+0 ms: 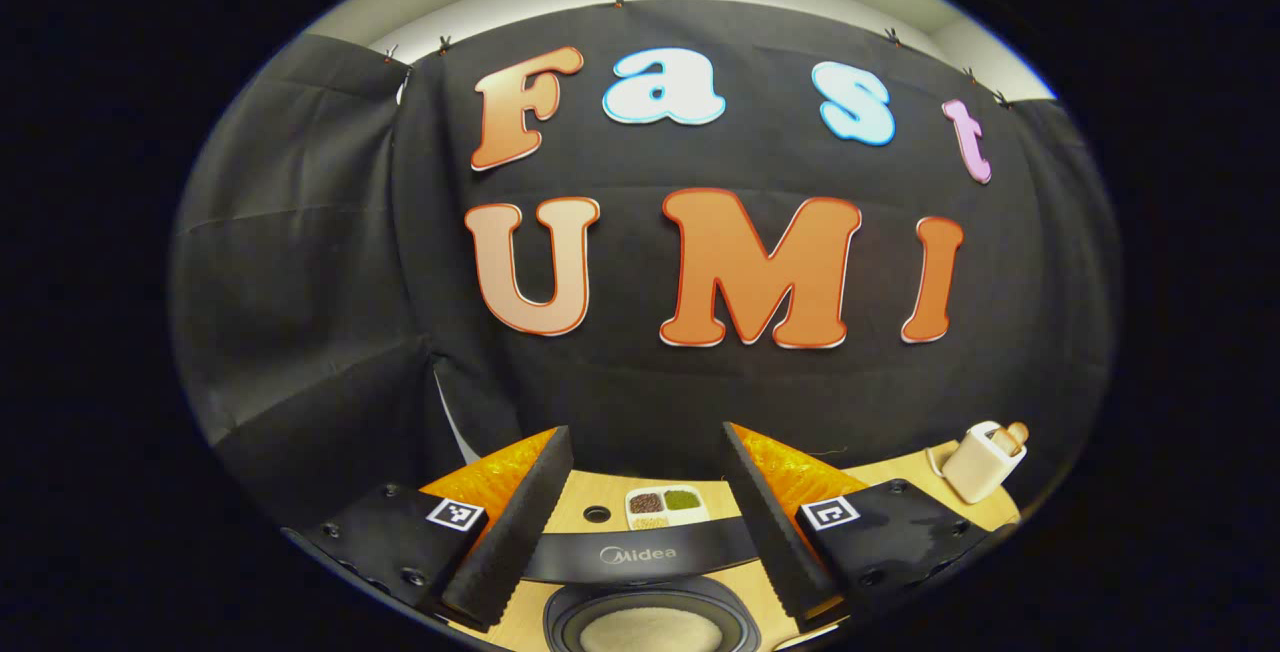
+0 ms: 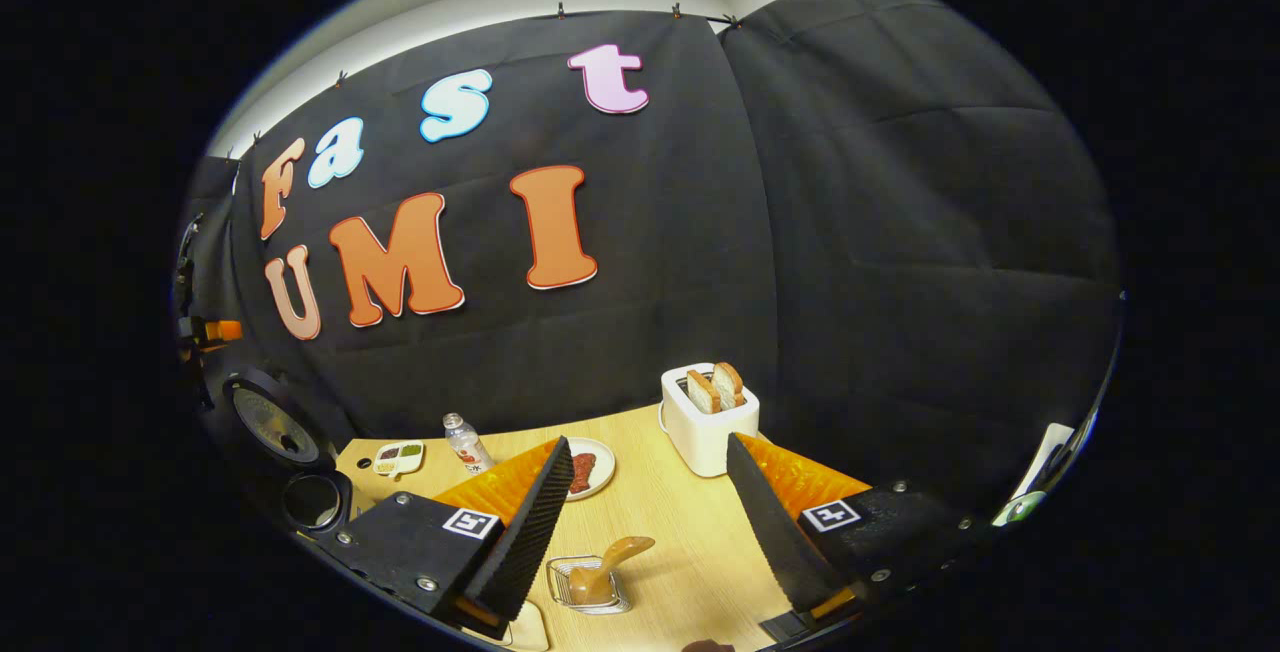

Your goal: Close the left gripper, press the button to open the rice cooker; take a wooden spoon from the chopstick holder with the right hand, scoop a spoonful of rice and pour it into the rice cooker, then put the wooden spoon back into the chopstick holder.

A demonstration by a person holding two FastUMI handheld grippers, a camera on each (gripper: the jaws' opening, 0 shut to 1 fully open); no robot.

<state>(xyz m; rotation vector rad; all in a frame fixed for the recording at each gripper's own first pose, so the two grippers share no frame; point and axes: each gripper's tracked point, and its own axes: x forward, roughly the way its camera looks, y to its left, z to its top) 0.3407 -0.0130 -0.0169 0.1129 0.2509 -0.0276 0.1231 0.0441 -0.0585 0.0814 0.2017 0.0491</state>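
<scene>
The black rice cooker (image 1: 640, 554) lies just below my left gripper (image 1: 647, 429), whose jaws stand open with nothing between them. Its round opening (image 1: 650, 624) shows pale, grainy contents. In the right gripper view the cooker (image 2: 312, 500) stands at the far left with its lid (image 2: 268, 422) raised. My right gripper (image 2: 648, 439) is open above the table. Low between its fingers, a wire chopstick holder (image 2: 590, 584) holds the wooden spoon (image 2: 618, 554), which leans to the right. The gripper is apart from the spoon.
A white toaster (image 2: 708, 420) with two bread slices stands behind the holder, near the cloth wall. A plate of red food (image 2: 590, 467), a small bottle (image 2: 465, 442) and a small divided tray (image 2: 398, 457) of grains lie on the wooden table (image 2: 680, 532). The toaster (image 1: 985, 460) is far right of the cooker.
</scene>
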